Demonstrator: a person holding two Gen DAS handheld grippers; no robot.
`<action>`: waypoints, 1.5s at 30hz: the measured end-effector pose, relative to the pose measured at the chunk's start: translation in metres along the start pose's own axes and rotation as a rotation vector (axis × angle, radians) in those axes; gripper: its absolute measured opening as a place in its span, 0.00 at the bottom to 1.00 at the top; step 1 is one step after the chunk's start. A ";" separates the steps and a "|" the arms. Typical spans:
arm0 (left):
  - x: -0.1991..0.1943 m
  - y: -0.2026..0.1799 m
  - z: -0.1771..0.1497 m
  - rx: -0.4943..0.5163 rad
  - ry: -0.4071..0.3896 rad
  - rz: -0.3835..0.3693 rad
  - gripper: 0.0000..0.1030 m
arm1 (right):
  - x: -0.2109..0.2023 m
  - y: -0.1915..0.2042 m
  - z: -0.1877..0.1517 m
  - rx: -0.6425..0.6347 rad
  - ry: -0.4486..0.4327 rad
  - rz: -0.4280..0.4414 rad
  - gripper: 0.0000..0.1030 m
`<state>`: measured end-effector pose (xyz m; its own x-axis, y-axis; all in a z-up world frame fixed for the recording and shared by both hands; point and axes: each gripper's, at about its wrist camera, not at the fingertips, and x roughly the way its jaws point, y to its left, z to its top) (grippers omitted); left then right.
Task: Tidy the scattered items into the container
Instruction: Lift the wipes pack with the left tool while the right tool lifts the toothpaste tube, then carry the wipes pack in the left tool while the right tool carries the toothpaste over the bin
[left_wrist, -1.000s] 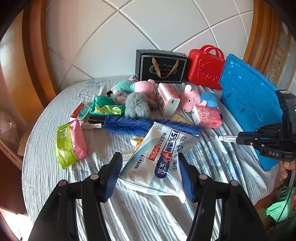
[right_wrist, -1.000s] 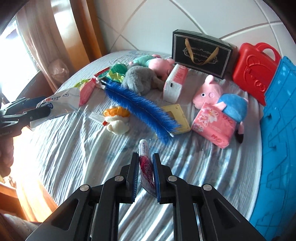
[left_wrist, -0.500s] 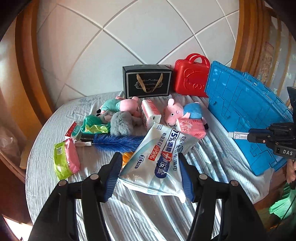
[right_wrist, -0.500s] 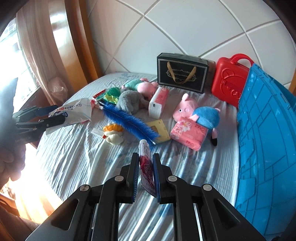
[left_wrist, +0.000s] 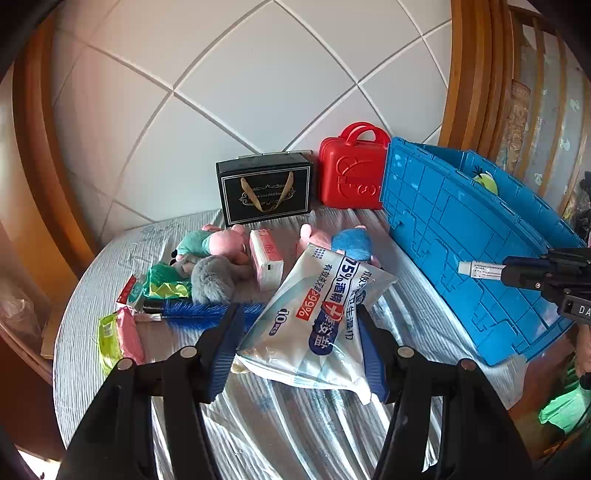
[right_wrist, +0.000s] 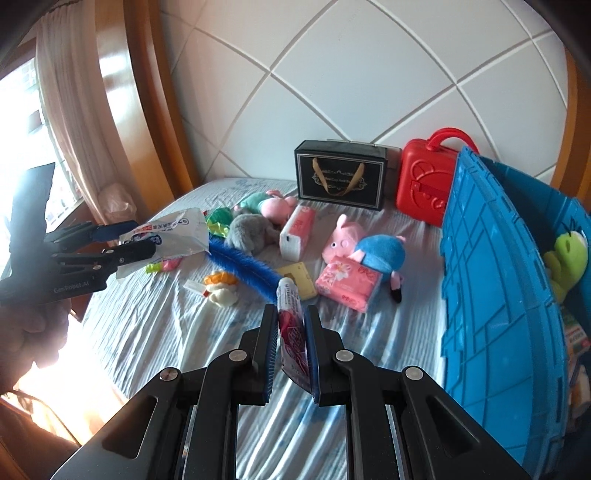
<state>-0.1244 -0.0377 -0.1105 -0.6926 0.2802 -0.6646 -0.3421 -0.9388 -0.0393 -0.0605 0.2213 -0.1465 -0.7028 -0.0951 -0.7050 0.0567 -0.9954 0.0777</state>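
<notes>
Striped bedding is strewn with toys beneath a tiled wall. A wipes pack is clamped by the left gripper, a tube by the right gripper. At three o'clock stands the blue crate, apparently holding a green plush.

Right gripper clamps a tube above the bed
</notes>
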 end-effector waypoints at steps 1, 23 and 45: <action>0.000 -0.004 0.004 0.003 -0.002 0.004 0.56 | -0.005 -0.003 0.002 0.002 -0.008 0.000 0.14; -0.011 -0.117 0.095 0.034 -0.108 0.053 0.56 | -0.089 -0.094 0.030 -0.024 -0.177 0.063 0.14; -0.002 -0.261 0.146 0.155 -0.136 -0.059 0.56 | -0.193 -0.216 0.005 0.130 -0.299 0.038 0.14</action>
<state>-0.1266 0.2364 0.0101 -0.7445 0.3682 -0.5569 -0.4708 -0.8810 0.0470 0.0594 0.4547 -0.0233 -0.8799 -0.1049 -0.4635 0.0098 -0.9792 0.2029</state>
